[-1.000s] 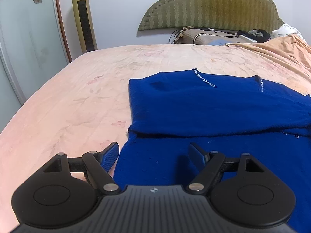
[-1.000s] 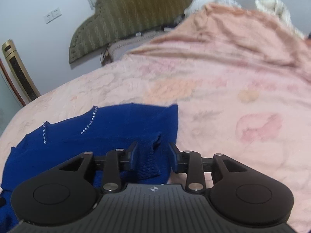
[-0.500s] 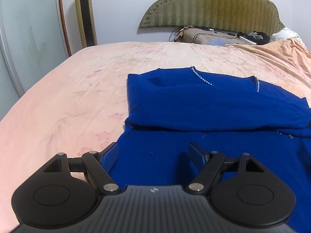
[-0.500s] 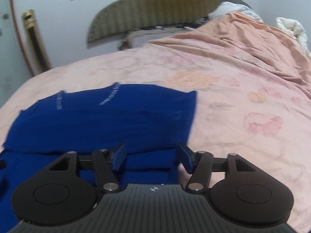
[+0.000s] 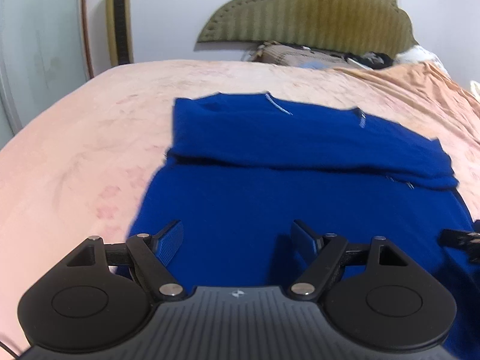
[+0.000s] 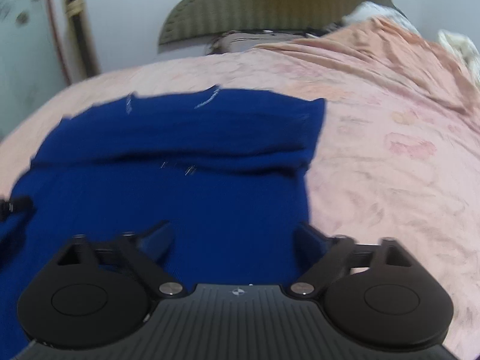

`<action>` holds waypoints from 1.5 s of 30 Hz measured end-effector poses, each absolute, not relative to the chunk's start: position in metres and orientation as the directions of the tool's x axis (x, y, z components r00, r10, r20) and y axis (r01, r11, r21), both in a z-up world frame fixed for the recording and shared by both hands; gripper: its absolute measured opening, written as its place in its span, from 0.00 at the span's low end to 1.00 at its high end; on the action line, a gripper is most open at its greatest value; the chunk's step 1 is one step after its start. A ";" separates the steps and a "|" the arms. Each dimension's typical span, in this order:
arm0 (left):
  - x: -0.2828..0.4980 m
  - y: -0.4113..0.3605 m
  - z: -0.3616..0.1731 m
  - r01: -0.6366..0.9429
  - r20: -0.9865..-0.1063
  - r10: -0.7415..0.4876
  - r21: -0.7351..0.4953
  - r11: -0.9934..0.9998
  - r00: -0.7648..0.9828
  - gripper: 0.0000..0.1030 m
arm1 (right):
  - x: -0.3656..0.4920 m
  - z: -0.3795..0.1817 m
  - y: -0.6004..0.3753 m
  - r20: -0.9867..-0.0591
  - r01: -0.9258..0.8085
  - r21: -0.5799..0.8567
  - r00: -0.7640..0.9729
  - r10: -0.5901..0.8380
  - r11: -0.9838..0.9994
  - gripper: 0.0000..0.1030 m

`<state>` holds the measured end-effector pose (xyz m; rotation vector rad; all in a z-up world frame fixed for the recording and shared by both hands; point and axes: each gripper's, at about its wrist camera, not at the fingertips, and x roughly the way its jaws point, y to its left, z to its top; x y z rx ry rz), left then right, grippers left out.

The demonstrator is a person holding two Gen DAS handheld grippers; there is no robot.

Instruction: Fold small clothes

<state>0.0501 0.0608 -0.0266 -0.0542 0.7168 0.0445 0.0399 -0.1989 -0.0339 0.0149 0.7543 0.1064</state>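
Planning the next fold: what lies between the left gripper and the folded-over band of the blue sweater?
Only the blue sweater itself, flat single-layer cloth, lies between the open left gripper and the folded-over band; the left wrist view shows it.

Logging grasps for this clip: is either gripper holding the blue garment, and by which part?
Nothing is held. Left gripper and right gripper both stand open above the blue garment.

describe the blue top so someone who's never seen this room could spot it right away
Start at the big bed with the pink floral sheet below the olive padded headboard. The blue top lies flat on it, just ahead of both open tongs, its far part folded over the near part. It is the only deep blue thing there, with short sparkly strips near the far edge.
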 end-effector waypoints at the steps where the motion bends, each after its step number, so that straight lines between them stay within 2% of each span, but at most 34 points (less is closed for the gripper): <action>1: 0.049 0.057 -0.028 -0.048 -0.660 0.014 -0.034 0.998 0.751 0.76 | 0.039 -0.038 -0.194 -0.686 -0.084 0.031 0.723 0.082 0.996 1.00; 3: 0.047 0.051 -0.029 -0.030 -0.665 0.006 -0.024 0.999 0.747 0.77 | 0.035 -0.043 -0.186 -0.660 -0.069 -0.019 0.750 0.040 0.997 1.00; 6: 0.046 0.046 -0.029 -0.022 -0.668 0.014 -0.004 1.000 0.744 0.77 | 0.027 -0.046 -0.186 -0.640 -0.050 0.003 0.767 0.040 0.999 1.00; 45: 0.038 0.034 -0.024 -0.026 -0.689 0.018 -0.001 1.000 0.725 0.77 | 0.027 -0.047 -0.187 -0.642 -0.049 0.009 0.766 0.043 0.999 1.00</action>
